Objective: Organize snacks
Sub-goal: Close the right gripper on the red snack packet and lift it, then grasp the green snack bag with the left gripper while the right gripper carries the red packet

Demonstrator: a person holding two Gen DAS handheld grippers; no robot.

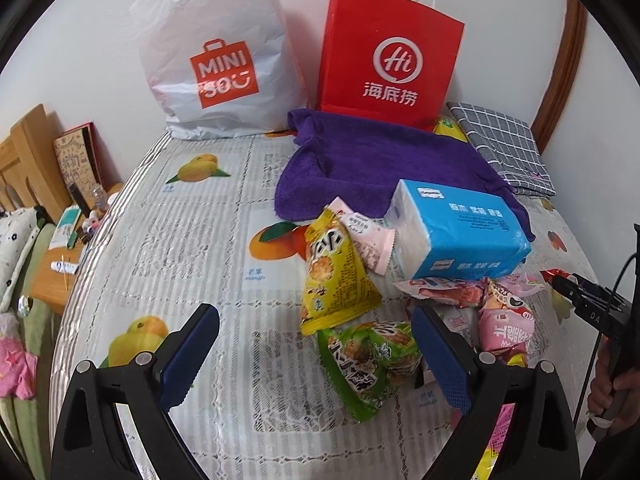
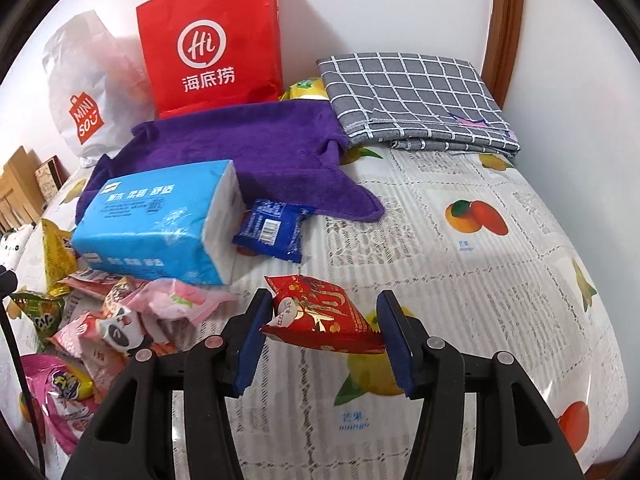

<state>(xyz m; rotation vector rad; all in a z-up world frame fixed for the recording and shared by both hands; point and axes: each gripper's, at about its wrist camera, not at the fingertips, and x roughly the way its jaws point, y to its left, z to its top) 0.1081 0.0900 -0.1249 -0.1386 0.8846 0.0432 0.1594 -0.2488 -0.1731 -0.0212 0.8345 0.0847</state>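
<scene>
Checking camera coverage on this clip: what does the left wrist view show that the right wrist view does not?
Only the left wrist view: the open left gripper above a green snack packet, and a cluttered wooden bedside stand.

Only the right wrist view: the right gripper shut on a red snack packet, and a dark blue packet.

Both: red paper bag, white plastic bag, purple towel, blue tissue pack.

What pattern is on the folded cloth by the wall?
The folded cloth is grey with a white grid check, clearest in the right wrist view.
</scene>
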